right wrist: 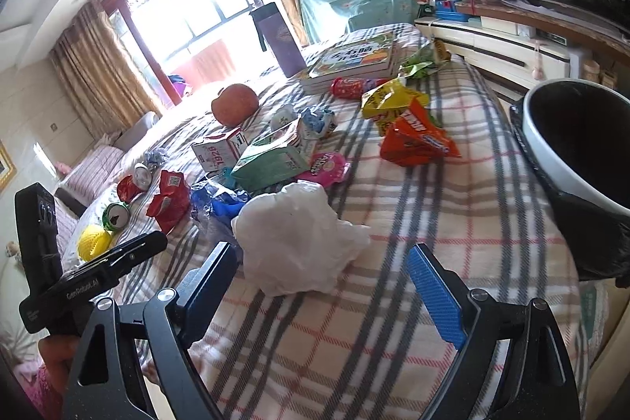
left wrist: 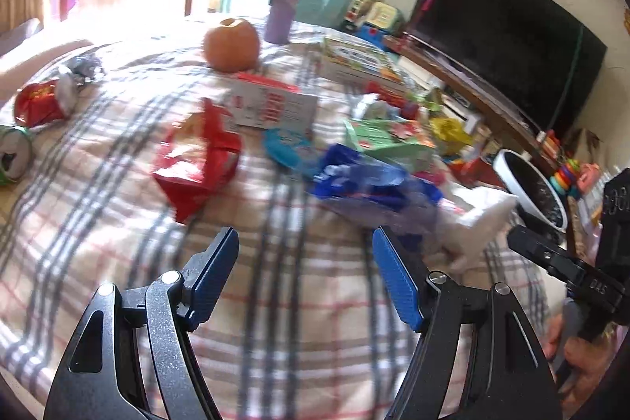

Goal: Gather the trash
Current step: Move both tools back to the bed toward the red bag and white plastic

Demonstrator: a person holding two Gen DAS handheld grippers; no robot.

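Trash lies scattered on a plaid-covered surface [right wrist: 433, 223]. My left gripper [left wrist: 305, 243] is open and holds nothing. A blue wrapper [left wrist: 370, 180] lies just beyond its right finger, and a red snack bag [left wrist: 197, 160] lies ahead to the left. My right gripper [right wrist: 321, 254] is open, and a crumpled white plastic bag [right wrist: 299, 239] sits just ahead, between its fingertips, with the pads clear of it. Further off are an orange wrapper [right wrist: 417, 140], a yellow wrapper [right wrist: 386, 101] and a green carton [right wrist: 271, 160]. A white-rimmed bin [right wrist: 551, 160] with a black liner stands at the right edge.
An orange fruit [left wrist: 232, 44], a purple bottle [left wrist: 283, 2] and stacked books [left wrist: 362, 61] sit at the far side. Crushed cans [left wrist: 15, 152] lie at the left, and a yellow ball [right wrist: 92, 243] lies near the left gripper. A dark TV [left wrist: 504, 34] stands on a cabinet at the right.
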